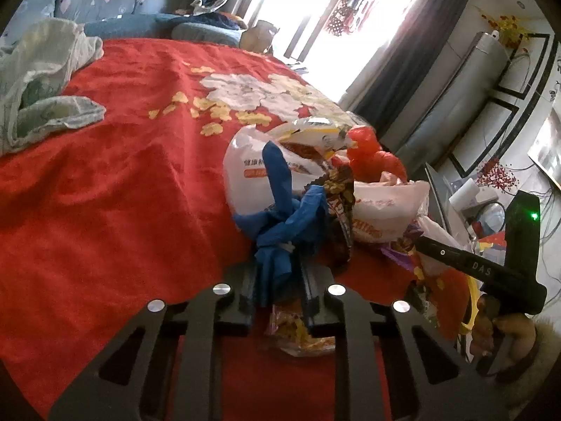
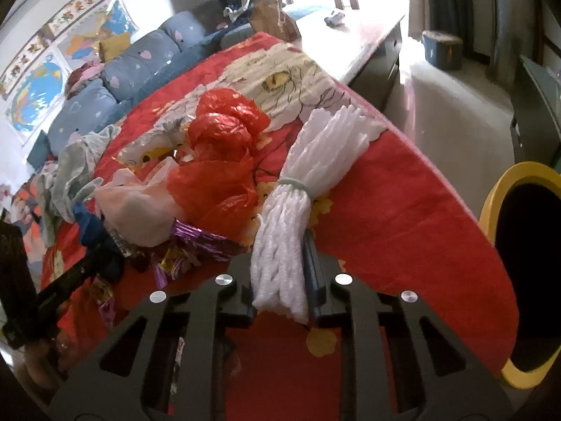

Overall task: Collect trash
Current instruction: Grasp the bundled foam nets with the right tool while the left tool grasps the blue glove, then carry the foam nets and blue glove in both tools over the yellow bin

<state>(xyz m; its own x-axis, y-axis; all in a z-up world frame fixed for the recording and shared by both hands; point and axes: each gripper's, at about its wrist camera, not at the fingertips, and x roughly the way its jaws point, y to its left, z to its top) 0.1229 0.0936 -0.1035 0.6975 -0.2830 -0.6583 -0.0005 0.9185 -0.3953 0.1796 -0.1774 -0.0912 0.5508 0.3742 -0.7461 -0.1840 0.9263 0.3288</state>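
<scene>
Left claw (image 1: pixel 277 280) clenched on the blue plastic bag (image 1: pixel 280 217), pinched low between both fingers; grip looks deep and central, judged adequate for a lift. Right claw (image 2: pixel 284 280) clenched on the white foam netting bundle (image 2: pixel 301 189), seized below its pale green band, upper half splayed free above the fingers. Both items found at the near edge of the trash pile (image 1: pixel 350 189) on the red bedspread (image 1: pixel 122 193): bag on the pile's left flank, bundle on its right, just beside the red plastic bag (image 2: pixel 221 154). Yellow bin (image 2: pixel 522 266) noted beyond the bed edge, to the right of the pile, mouth open and unobstructed. Recommended: lift straight up before swinging sideways, since the blue bag lies tangled against snack wrappers (image 1: pixel 340 207) and may drag them along. Keep both grips firm; thin film and soft netting likely to slip if eased. Carry the bundle first, being nearer the bin.
</scene>
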